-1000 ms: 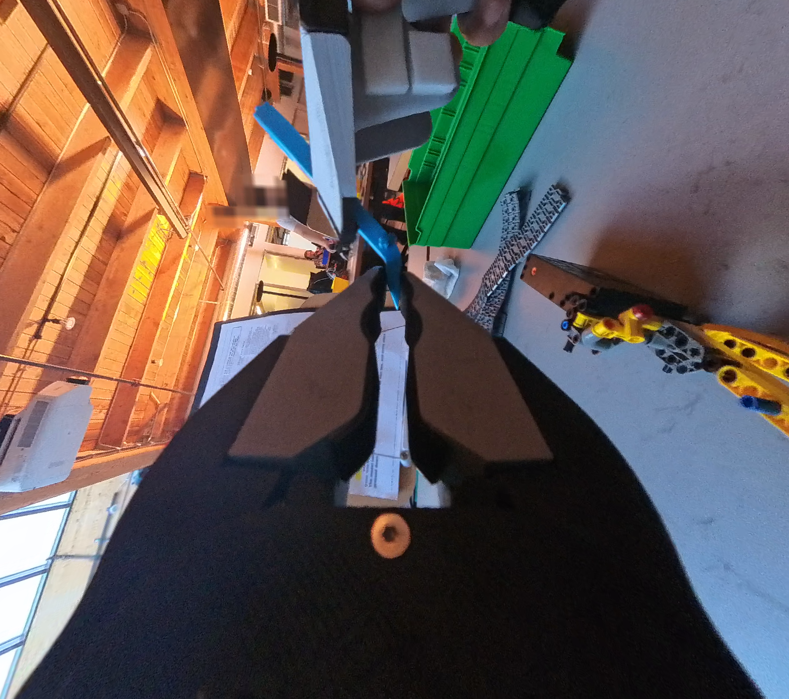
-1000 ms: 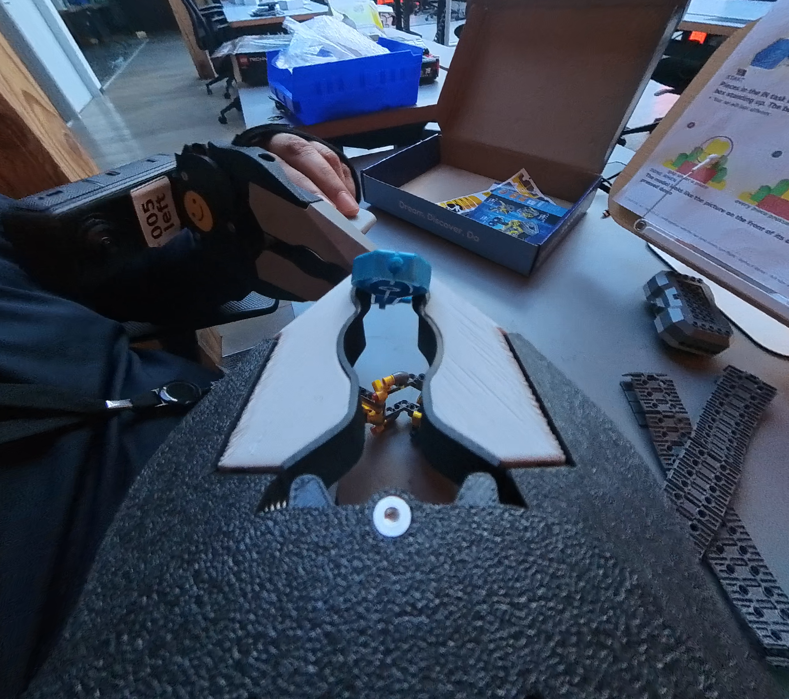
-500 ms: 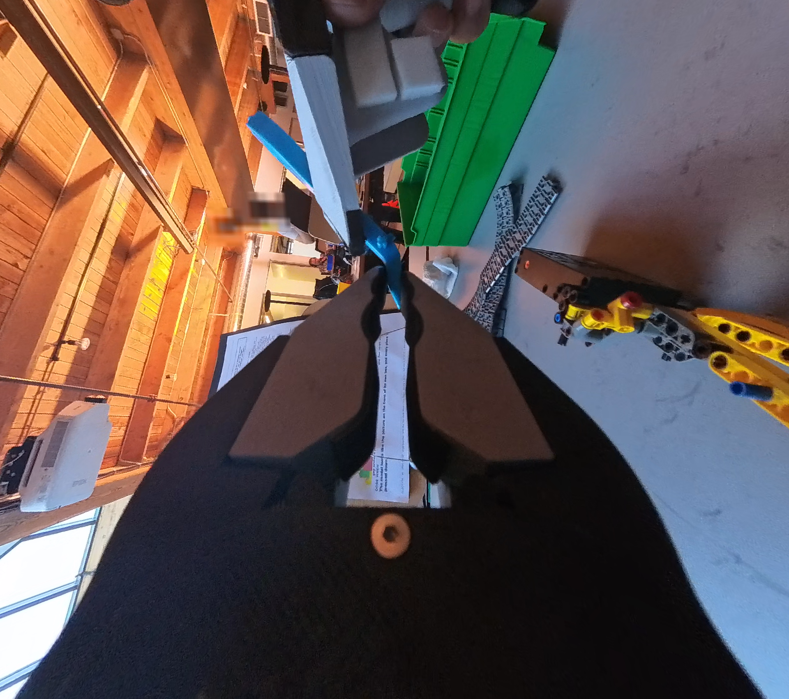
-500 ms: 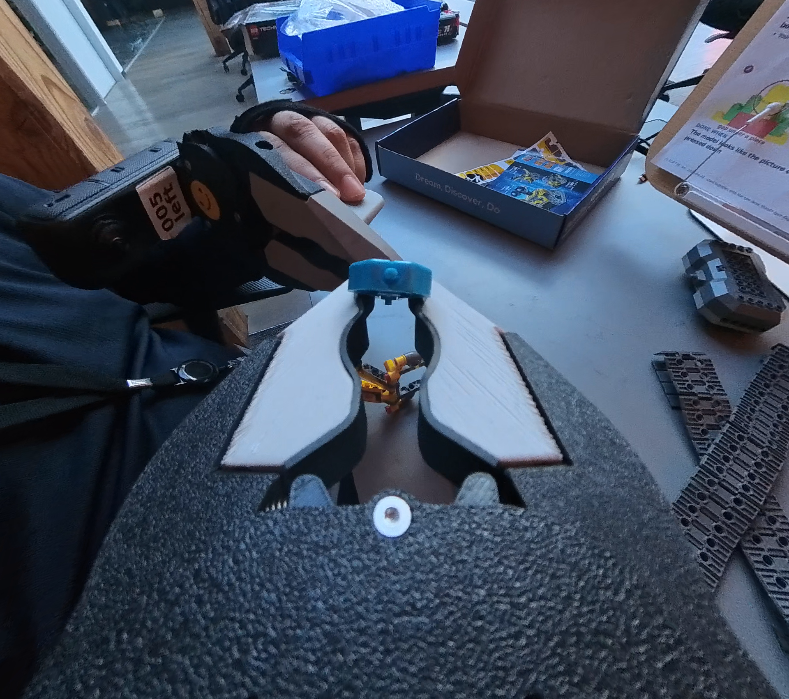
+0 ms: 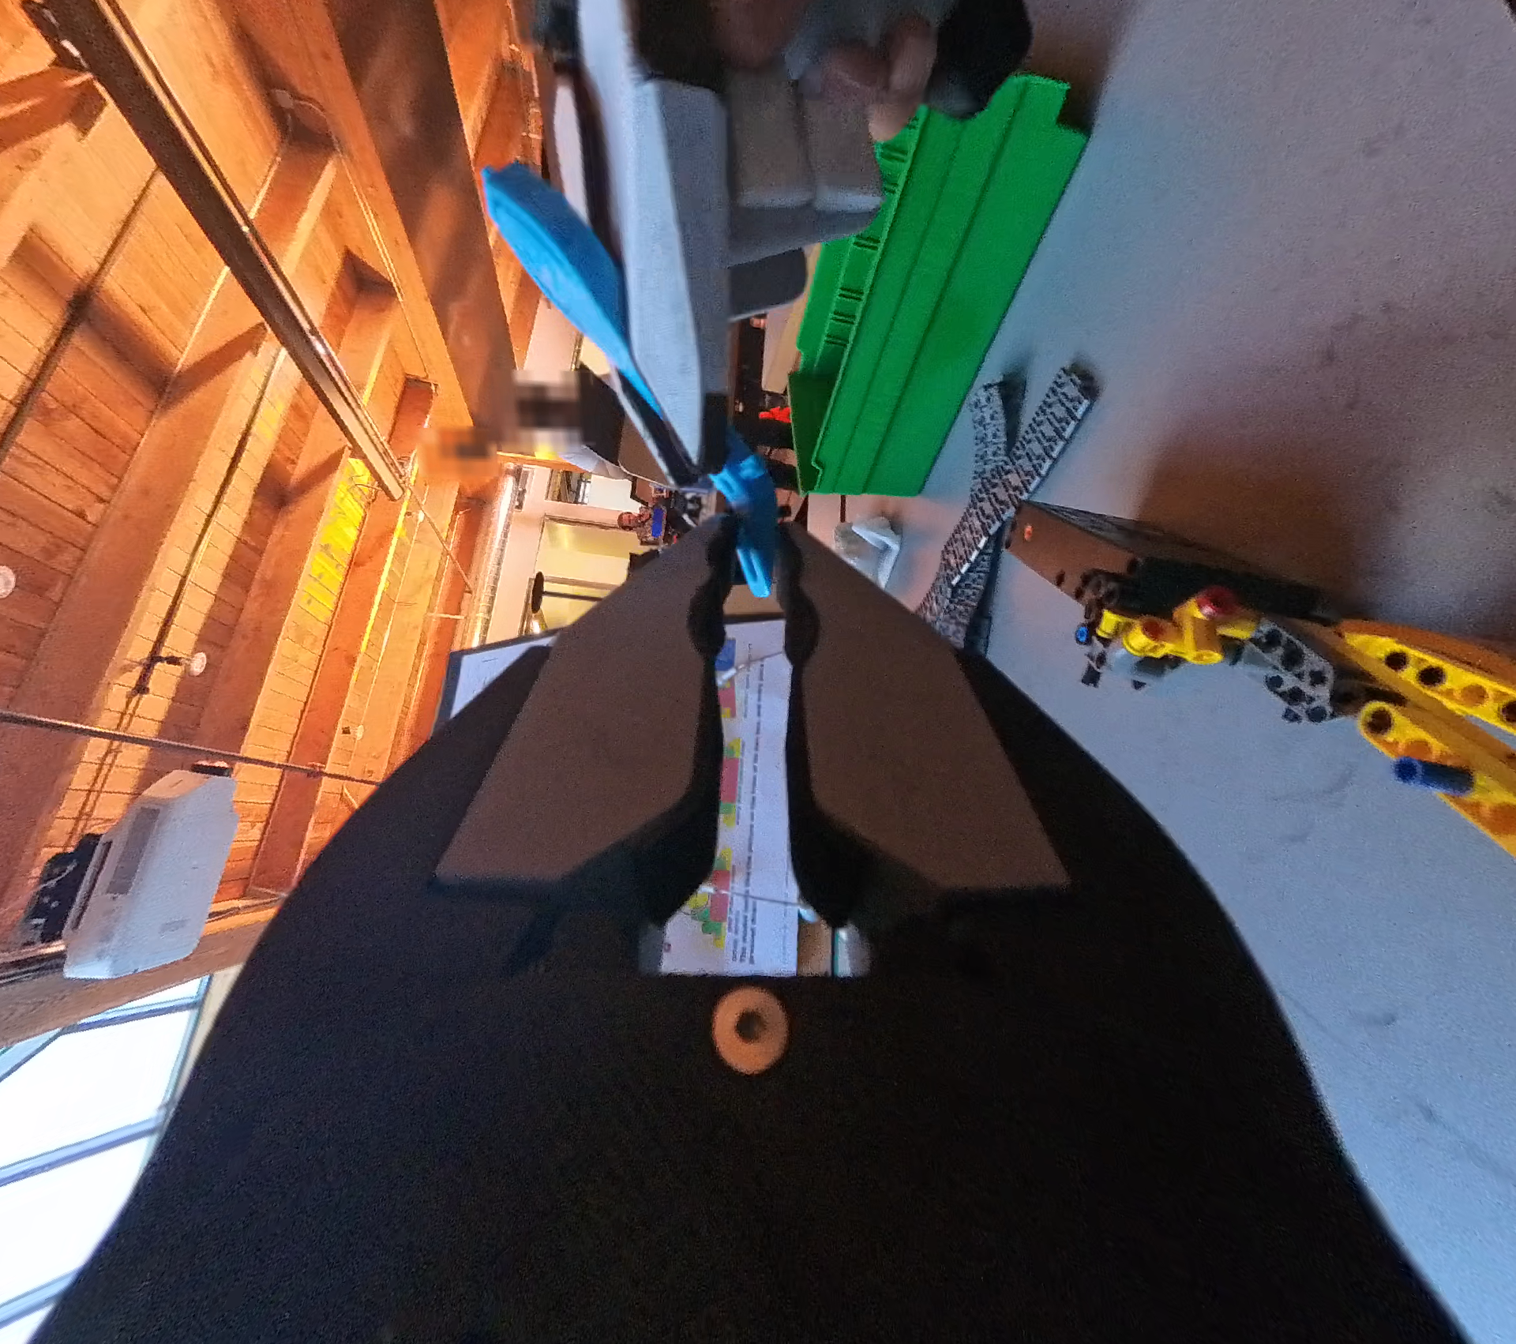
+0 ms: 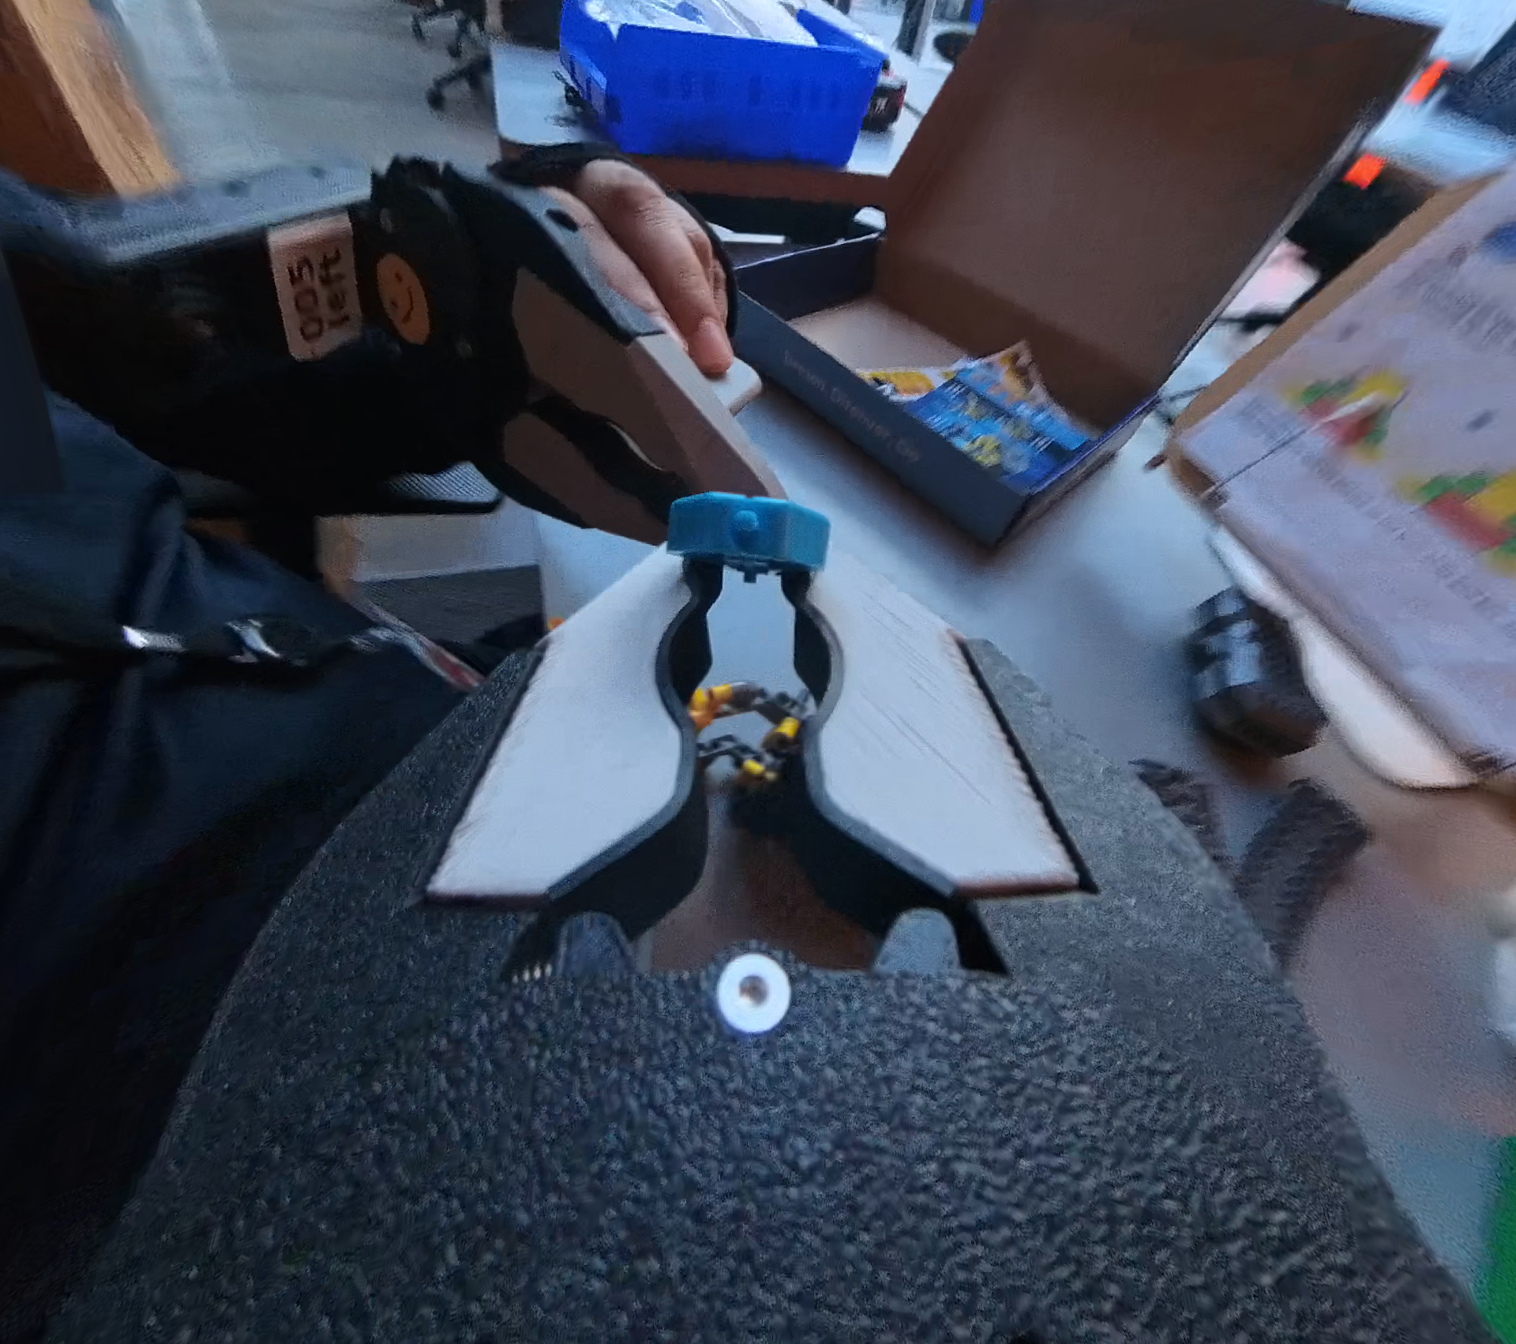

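Both tongs are on the same thing here: a flat blue plastic piece (image 6: 746,525) held up in the air above the table (image 5: 1312,156). The right gripper (image 6: 746,566) is pressed together on it at the very tips. The left gripper (image 5: 751,542) comes in from about 10 o'clock in the right wrist view and pinches it too, so neither hand is nearer.

In the left wrist view its long axis runs from the tips up toward 11 o'clock, along the other gripper's finger. The yellow and black brick model (image 5: 1230,640) sits on the table at 3 o'clock, well apart.

Writing-wise: a tan label (image 6: 316,300) on the left gripper, print on the open cardboard box (image 6: 1148,156) front wall, and a printed sheet (image 6: 1394,402) at 2 o'clock, too blurred to read
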Demonstrator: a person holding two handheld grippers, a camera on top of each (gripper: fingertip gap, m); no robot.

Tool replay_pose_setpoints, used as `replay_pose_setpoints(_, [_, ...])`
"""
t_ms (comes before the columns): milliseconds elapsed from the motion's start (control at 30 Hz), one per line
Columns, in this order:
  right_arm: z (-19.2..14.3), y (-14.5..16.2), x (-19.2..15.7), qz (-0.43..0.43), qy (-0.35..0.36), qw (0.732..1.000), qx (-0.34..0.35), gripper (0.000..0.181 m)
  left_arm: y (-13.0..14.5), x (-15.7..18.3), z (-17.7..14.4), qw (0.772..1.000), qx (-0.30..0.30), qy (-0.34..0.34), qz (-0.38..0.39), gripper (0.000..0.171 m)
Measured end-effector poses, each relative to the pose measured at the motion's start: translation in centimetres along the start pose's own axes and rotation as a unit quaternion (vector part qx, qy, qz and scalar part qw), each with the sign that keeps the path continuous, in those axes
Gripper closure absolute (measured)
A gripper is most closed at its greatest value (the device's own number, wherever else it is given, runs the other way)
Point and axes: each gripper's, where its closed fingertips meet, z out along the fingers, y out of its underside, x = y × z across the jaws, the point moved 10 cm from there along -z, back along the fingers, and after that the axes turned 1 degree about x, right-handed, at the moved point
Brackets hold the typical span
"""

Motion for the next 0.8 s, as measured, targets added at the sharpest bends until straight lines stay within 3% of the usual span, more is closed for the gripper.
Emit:
replay_pose_setpoints(133, [-0.6, -1.2, -2.2, -0.180, 0.100, 0.978, 0.022, 0.172, -0.4, -1.2, -0.8, 0.999, 0.019, -0.010, -0.031, 0.144])
replay_pose_setpoints(267, [-0.6, -1.6, -3.9, -0.349, 0.246, 0.904, 0.021, 0.172, 0.7, -2.3, -1.8, 0.999, 0.016, -0.024, -0.046, 0.147])
replay_pose_setpoints(433, [-0.4, -1.7, -4.1, -0.363, 0.298, 0.882, 0.038, 0.172, 1.7, -3.0, -2.3, 0.995, 0.020, 0.002, -0.100, 0.147])
replay_pose_setpoints(500, [-0.7, -1.8, -3.8, -0.322, 0.281, 0.901, 0.067, 0.172, 1.9, -3.2, -2.3, 0.989, 0.032, 0.027, -0.144, 0.147])
replay_pose_setpoints(633, [-1.4, -1.0, -0.2, -0.069, 0.205, 0.969, 0.118, 0.172, 3.4, -3.0, -1.5, 0.974, 0.012, 0.090, -0.208, 0.145])
replay_pose_setpoints(733, [-1.8, 0.6, 1.7, 0.059, 0.145, 0.980, 0.119, 0.172, 5.0, -1.9, -0.5, 0.958, -0.031, 0.142, -0.248, 0.139])
replay_pose_setpoints(800, [-2.0, 1.6, 2.1, 0.098, 0.137, 0.981, 0.096, 0.172, 6.2, -1.0, 0.3, 0.940, -0.043, 0.182, -0.285, 0.124])
